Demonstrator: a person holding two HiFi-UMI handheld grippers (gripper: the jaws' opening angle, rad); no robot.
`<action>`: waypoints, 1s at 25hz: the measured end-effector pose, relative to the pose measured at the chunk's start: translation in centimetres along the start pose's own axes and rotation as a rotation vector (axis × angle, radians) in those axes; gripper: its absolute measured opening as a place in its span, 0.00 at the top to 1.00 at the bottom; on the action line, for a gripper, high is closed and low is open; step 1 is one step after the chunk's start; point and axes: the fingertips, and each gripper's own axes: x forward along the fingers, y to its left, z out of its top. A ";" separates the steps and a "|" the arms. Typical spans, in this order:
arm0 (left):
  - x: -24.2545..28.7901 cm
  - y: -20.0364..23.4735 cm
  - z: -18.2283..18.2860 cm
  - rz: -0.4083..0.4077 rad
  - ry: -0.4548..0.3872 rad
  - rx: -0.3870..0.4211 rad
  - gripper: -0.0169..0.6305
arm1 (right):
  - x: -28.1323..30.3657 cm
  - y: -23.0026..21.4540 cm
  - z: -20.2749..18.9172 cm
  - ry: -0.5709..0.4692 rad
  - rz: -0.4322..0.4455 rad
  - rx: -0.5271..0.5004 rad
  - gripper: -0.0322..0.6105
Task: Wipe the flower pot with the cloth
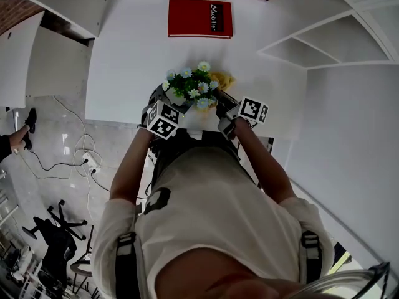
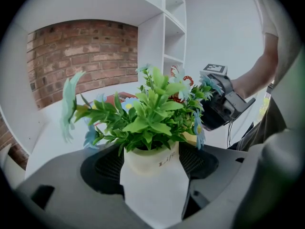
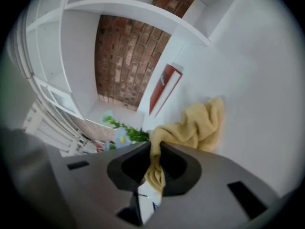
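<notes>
A: "The left tongs [image 2: 152, 168] pinched the cream ceramic flower pot [image 2: 148, 160] over the white tabletop's [image 1: 137, 55] near edge."

B: "The right tongs [image 3: 155, 163] pinched the yellow towelling cloth [image 3: 195, 125]. Firm strokes round the wall would suit, pot held steady."

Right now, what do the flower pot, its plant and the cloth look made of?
flower pot: cream, smooth, matte with printed lettering; ceramic or plastic, can't tell.
plant: likely artificial, uniform waxy green leaves, pale blue fabric-like flowers.
cloth: yellow, soft fuzzy fabric, probably microfibre or terry; it bunches in limp folds.
</notes>
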 end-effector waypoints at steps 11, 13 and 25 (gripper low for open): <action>-0.6 -1.9 -0.6 -0.024 0.026 0.024 0.43 | -1.1 1.1 -0.6 -0.140 0.070 0.087 0.85; -0.8 -2.1 -0.8 -0.023 0.036 0.031 0.43 | -1.2 0.3 -1.1 -0.163 0.040 0.091 0.85; -1.6 -3.3 -1.7 -0.022 0.069 0.038 0.43 | -0.4 -4.5 -4.7 -0.051 -0.195 -0.013 0.86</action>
